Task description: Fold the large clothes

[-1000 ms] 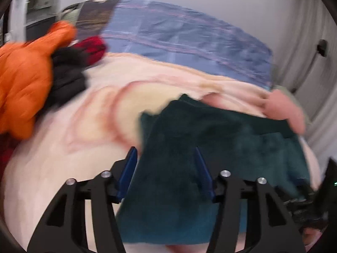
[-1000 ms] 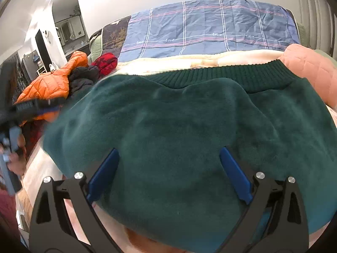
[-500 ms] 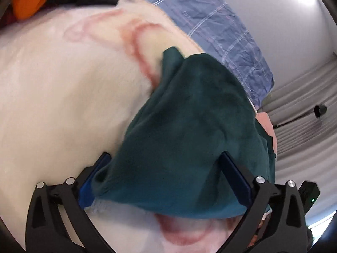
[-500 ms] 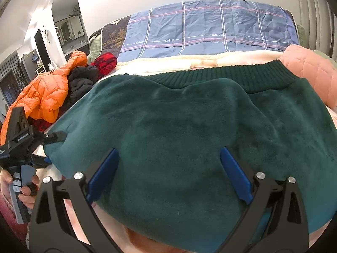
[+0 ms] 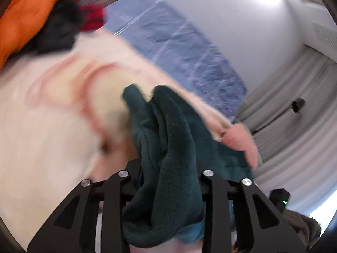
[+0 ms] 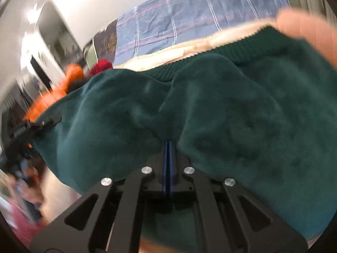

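Grippers closed half a second after gaping: left gripper (image 5: 168, 181) and right gripper (image 6: 168, 147) both pinch the green sweater's (image 6: 242, 116) near hem above the cream blanket (image 5: 52, 126), ready to fold.

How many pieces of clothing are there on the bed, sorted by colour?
Green: 1, the sweater, held in both grippers, left and right
Orange: 1, the jacket
Black: 1, the garment
Red: 1, the garment
Total: 4
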Demonstrator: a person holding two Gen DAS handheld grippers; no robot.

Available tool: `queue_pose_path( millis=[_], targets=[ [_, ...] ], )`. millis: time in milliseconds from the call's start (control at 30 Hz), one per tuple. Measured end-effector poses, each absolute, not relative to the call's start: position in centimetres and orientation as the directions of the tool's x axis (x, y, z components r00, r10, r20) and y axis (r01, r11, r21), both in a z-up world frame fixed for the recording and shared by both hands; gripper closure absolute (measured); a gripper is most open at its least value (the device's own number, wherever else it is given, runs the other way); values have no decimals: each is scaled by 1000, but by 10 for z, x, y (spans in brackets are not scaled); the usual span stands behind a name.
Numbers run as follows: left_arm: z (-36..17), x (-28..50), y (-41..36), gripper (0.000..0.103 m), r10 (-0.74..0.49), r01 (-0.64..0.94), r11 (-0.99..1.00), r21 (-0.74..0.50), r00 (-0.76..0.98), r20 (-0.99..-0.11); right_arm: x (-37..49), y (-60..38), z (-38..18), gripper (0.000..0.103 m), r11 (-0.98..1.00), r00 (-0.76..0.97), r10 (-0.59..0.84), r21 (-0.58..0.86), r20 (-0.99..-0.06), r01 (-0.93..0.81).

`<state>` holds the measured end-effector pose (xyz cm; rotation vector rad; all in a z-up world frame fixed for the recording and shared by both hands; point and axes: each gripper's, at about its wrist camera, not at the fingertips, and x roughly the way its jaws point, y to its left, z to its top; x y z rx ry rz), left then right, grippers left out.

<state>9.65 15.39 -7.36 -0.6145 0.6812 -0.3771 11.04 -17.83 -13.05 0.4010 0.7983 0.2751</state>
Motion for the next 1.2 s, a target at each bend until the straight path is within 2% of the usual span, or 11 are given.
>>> queue_pose_path(
  millis=[133,233,467,533,600,733,900,967,1033,1167,1200],
  targets=[
    [-17,96,87,72,-527,300,822,-484,724,-445,108,-189,-130,103,865,663,425,492,-616,-97],
    [20,81,4,72,-524,473,850,-231,719,-456,98,-191,-127,103,875,684,409,473,-603,-106],
    [42,26,-147,72,-567,703,692,162,669,-481,72,-241,-128,103,742,699,512,667,-499,-67],
    [41,20,-170,71,-591,741,645,186,638,-493,47,-268,-123,86,716,743,491,696,-455,-47],
    [32,16,-191,71,-610,775,603,191,602,-515,13,-308,-109,56,745,823,357,666,-442,35],
    [6,7,-223,71,-603,798,553,241,582,-546,-29,-375,-75,56,743,904,224,664,-364,83],
    [-30,-17,-266,70,-560,777,484,403,629,-540,-8,-367,0,56,880,883,291,465,-369,-96],
    [-41,-29,-278,70,-551,768,442,464,640,-535,11,-354,9,64,879,837,375,440,-400,-183],
    [-50,-38,-286,70,-542,749,409,521,659,-522,42,-352,5,86,858,769,446,462,-458,-223],
    [-64,-50,-288,69,-540,719,371,588,682,-493,85,-339,-32,93,839,621,525,476,-582,-263],
    [-65,-49,-286,69,-542,728,358,584,672,-505,92,-338,-44,102,863,601,494,442,-629,-246]
  ],
)
